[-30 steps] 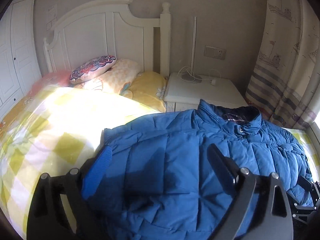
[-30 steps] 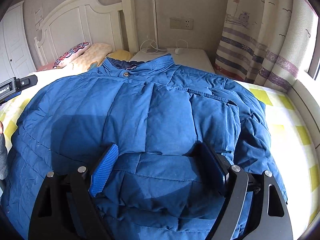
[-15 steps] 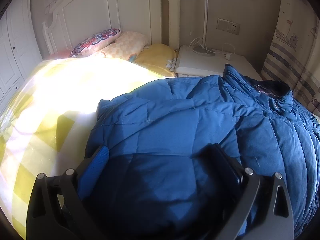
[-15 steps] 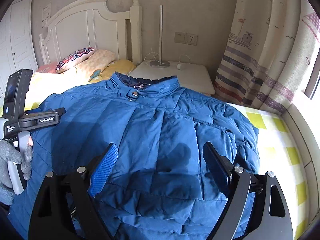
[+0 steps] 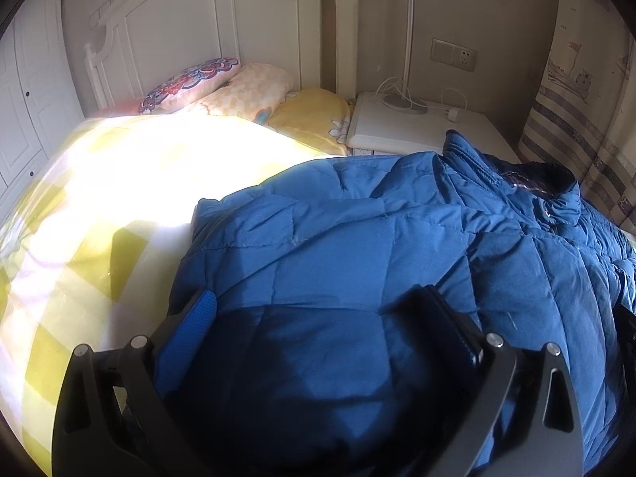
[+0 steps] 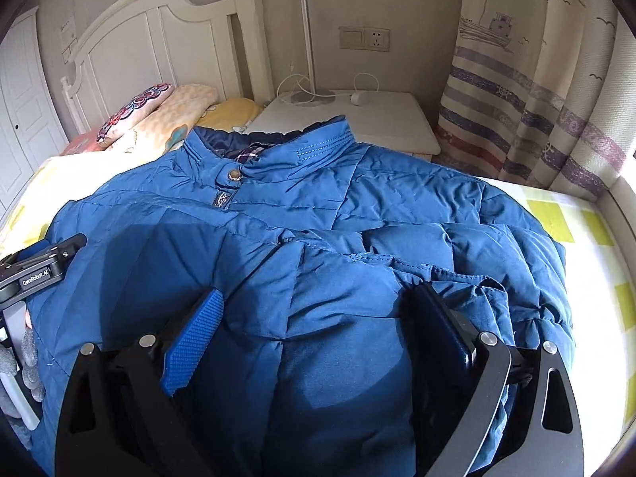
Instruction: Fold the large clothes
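A blue quilted jacket (image 6: 357, 198) lies front-up on the bed, collar (image 6: 278, 147) toward the headboard, one sleeve folded across its front. My right gripper (image 6: 316, 294) hovers over the jacket's lower middle. Its jaws are opening wide, puffed fabric lies between them, and the pads do not press on it. My left gripper (image 5: 318, 298) stands wide over the jacket (image 5: 357, 238) near its left edge, with fabric bulging between the fingers. In the right wrist view that left gripper (image 6: 39, 266) shows at the left side, held by a gloved hand (image 6: 28, 357).
The bed has a yellow-and-white checked sheet (image 5: 119, 198), in bright sun left of the jacket. Pillows (image 5: 190, 83) lean on the white headboard (image 5: 198, 31). Behind the collar stands a white nightstand (image 6: 377, 119) with a lamp and cable. A striped curtain (image 6: 516, 99) hangs at the right.
My right gripper's jaws have widened and it has shifted over the jacket. The left gripper sank toward the jacket's left edge, then stayed still.
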A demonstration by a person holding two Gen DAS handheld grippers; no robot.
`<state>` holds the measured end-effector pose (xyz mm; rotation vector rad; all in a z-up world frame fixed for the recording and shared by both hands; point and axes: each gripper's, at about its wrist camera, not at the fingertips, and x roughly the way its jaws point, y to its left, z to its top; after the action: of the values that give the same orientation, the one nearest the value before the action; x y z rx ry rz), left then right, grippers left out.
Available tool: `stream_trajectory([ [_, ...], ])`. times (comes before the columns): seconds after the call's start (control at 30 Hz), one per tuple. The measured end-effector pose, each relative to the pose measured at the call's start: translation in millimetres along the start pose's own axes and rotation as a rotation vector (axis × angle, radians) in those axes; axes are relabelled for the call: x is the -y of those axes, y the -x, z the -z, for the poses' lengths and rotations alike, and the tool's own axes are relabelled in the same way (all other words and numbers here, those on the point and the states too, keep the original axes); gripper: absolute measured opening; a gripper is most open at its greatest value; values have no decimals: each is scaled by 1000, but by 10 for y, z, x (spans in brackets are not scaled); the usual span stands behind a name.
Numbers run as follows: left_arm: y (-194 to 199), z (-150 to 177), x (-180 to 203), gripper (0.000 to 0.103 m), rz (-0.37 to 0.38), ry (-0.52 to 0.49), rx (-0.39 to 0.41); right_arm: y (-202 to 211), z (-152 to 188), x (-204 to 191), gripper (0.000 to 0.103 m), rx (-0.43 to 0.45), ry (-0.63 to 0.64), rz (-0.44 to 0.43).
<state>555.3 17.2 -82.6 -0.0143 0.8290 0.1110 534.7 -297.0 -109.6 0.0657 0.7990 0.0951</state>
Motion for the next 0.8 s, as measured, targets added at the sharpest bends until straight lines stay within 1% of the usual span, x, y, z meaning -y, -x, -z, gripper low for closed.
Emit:
stream_trajectory([
  [0.1,-5,6,3,101,-11,-9,-6,-13,-11,-2,92,-8,6,4],
  [0.17,-4,-3,-10,101,-7,-9,-17,0,-21,-20,92,-31,18,4],
  [0.2,12,-10,-27,101,3,-11,-31,40,-37,-30,92,-57,28,15],
  [0.23,59,-23,-33,100,1,-27,-54,122,-49,-53,92,-76,36,47],
  [0.27,170,-22,-56,99,-10,-35,-59,265,-49,-76,92,-66,34,63],
  [0.3,340,-9,-105,98,4,-23,-35,469,-24,-90,92,-18,33,32],
  [0.33,538,31,-161,98,48,-7,5,664,13,-103,92,28,41,0],
  [0.37,745,89,-187,99,94,-4,40,827,69,-109,92,57,55,-6],
  [0.4,900,161,-187,100,125,-18,57,937,134,-114,92,63,63,0],
  [0.43,1022,251,-145,100,135,-46,62,991,211,-108,92,50,64,1],
  [0.5,1133,476,0,100,101,-118,58,966,391,-92,92,-10,79,25],
  [0.53,1103,591,67,100,87,-155,38,903,493,-74,92,-43,89,54],
  [0.57,1001,715,136,101,77,-189,-8,813,614,-38,92,-93,87,78],
  [0.6,835,860,172,101,54,-212,-76,723,736,9,94,-142,85,101],
  [0.63,780,950,182,101,45,-222,-74,677,832,57,94,-173,73,103],
  [0.67,840,971,158,101,48,-219,-44,735,887,105,95,-157,47,88],
  [0.73,990,962,93,100,39,-182,-60,925,952,117,94,-151,2,123],
  [0.77,1127,975,47,99,70,-151,-48,1044,987,85,95,-136,-15,101],
  [0.8,1292,1008,7,99,116,-128,-20,1173,1035,18,95,-106,-12,51],
])
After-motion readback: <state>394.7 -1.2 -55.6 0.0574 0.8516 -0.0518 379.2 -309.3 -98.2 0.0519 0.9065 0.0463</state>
